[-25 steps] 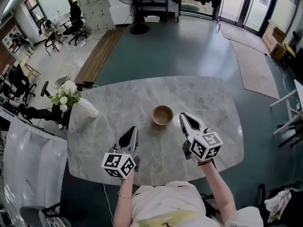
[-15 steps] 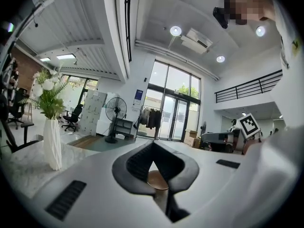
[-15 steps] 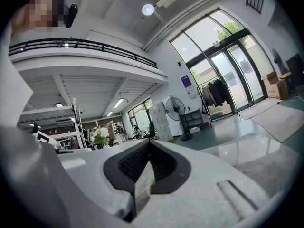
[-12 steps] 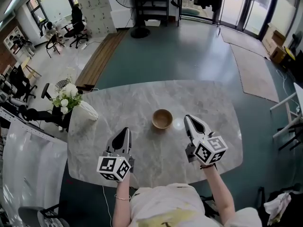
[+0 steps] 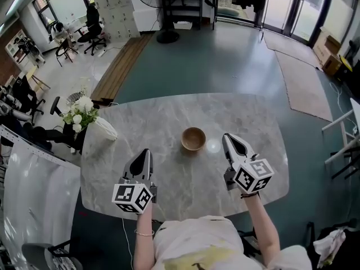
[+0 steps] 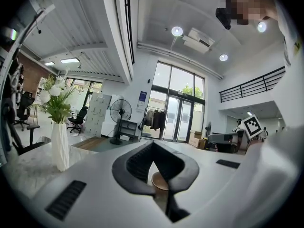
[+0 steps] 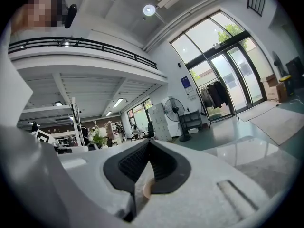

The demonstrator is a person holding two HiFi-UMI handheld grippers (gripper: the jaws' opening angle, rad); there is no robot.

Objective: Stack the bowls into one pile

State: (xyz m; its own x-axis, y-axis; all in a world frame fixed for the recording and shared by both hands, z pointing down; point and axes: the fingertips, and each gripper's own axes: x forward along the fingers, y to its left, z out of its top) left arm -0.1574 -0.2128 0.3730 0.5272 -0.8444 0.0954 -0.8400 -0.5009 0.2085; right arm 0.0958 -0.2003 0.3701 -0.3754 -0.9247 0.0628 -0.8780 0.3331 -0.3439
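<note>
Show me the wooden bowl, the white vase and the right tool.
wooden bowl (image 5: pixel 193 139): head view, inner hollow.
white vase (image 5: pixel 103 129): head view, its body.
right tool (image 5: pixel 227 137): head view, between closed tips.

This is a tall, open-plan office hall, shown by swivel chairs at desks, a bank of lockers, a pedestal fan, glazed entrance doors, a railed mezzanine overhead and a marble table on teal floor.

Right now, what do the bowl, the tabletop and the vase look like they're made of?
The bowl looks like wood: matte tan-brown, darker inside. The tabletop looks like polished grey marble or a marble-look slab: pale veining and a glare spot beside the bowl. The vase seems white ceramic, ribbed and matte, though plastic can't be ruled out.
</note>
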